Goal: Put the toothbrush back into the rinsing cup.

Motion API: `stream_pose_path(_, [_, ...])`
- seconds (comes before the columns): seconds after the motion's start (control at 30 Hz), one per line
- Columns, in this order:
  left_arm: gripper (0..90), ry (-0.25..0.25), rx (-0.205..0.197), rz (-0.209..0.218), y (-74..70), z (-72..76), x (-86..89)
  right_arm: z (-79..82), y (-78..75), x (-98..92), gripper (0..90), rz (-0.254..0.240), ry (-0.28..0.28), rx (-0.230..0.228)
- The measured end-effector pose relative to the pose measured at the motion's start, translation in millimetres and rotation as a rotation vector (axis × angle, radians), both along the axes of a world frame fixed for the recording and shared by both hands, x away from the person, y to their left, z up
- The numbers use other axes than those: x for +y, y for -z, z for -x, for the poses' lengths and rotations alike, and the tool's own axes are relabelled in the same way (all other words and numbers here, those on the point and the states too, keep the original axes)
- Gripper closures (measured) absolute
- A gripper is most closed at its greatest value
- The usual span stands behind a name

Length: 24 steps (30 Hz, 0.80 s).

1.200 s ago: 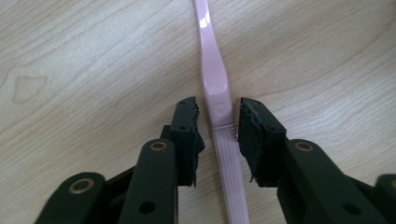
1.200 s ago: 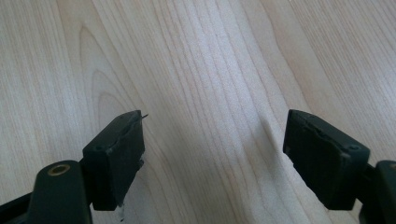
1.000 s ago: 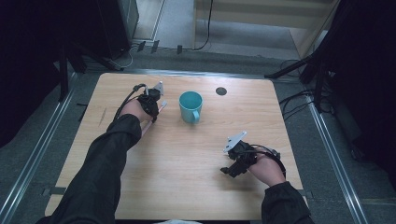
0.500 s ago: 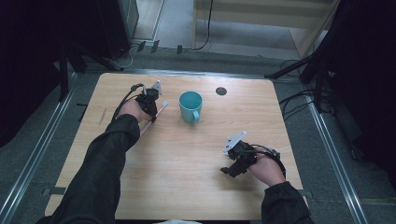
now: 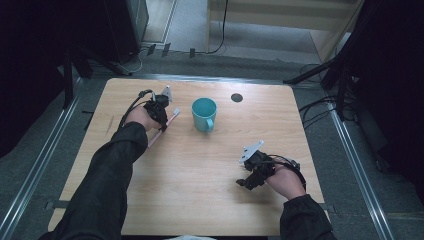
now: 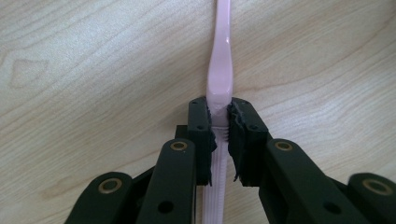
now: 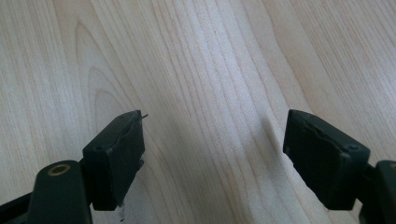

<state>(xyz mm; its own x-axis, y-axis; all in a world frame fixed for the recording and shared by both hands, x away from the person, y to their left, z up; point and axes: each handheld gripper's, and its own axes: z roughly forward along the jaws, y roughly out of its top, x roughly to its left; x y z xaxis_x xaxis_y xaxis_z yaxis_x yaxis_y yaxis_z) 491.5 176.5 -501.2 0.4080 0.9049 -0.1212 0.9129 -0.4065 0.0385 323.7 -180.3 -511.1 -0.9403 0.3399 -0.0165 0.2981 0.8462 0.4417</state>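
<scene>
Since a second ago our left gripper has clamped the slim pink plastic toothbrush, nine o'clock of the teal cup, ready for lifting; right gripper gapes.

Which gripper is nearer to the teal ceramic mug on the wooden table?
Left. The left gripper, shut on the pink plastic toothbrush, sits just left of the teal ceramic mug; the right gripper rests open, well toward the near right corner.
</scene>
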Motion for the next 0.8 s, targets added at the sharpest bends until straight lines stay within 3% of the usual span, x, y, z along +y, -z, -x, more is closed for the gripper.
stream_pose_path(0.4, [79.2, -0.001, -0.021, 0.048, -12.2, 2.5, 5.5, 0.2, 0.3, 0.3, 20.4, 0.002, 0.001, 0.0])
stream_pose_path(0.8, [79.1, 0.012, -0.097, 0.112, -34.6, 12.8, 10.2, 0.2, 0.5, 0.2, 20.4, 0.006, 0.0, 0.0])
